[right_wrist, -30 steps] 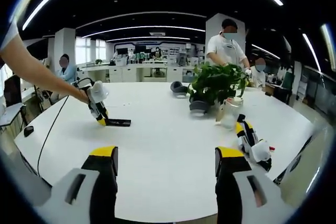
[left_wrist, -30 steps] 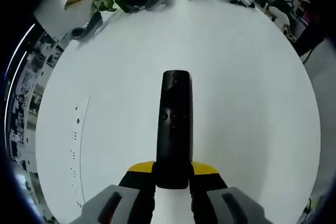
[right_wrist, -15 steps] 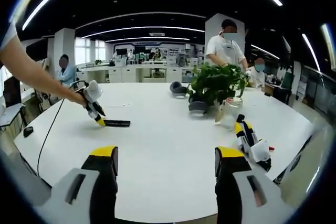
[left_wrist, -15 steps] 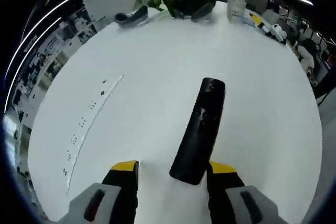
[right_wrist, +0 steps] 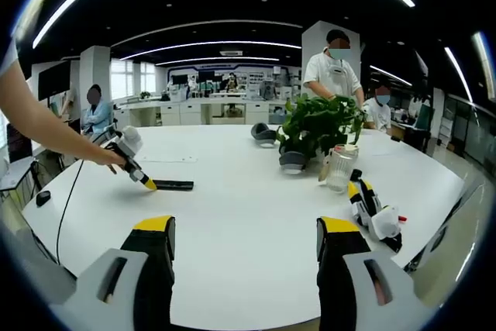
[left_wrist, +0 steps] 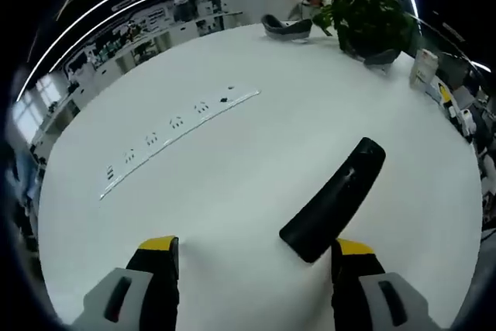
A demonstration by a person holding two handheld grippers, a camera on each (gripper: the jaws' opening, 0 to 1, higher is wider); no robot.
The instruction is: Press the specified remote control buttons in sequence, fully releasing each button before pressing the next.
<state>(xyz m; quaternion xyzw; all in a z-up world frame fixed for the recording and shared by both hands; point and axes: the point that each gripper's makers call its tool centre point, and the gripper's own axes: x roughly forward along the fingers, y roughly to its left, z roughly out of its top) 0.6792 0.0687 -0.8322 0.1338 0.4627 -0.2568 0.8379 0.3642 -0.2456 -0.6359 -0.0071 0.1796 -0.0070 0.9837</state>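
Observation:
A black remote control (left_wrist: 333, 201) lies flat on the white table (left_wrist: 232, 168), slanting up to the right, its near end just ahead of my left gripper's right jaw. My left gripper (left_wrist: 256, 265) is open, both yellow-tipped jaws wide apart and off the remote. In the right gripper view the remote (right_wrist: 173, 185) rests at the far left of the table, with the left gripper (right_wrist: 146, 183) in a person's hand, its tip beside the remote's end. My right gripper (right_wrist: 246, 257) hovers open over the table's near edge, holding nothing.
A white power strip (left_wrist: 178, 123) runs across the table left of the remote. A potted plant (right_wrist: 318, 125), a clear jar (right_wrist: 339, 168) and a spare gripper (right_wrist: 372, 211) sit on the right. Grey objects (right_wrist: 263, 131) lie behind. People stand around the table's far side.
My left gripper has let go of the remote, opened wide and pulled back; its view has swung, so the remote now lies off to the right. The right gripper has barely moved.

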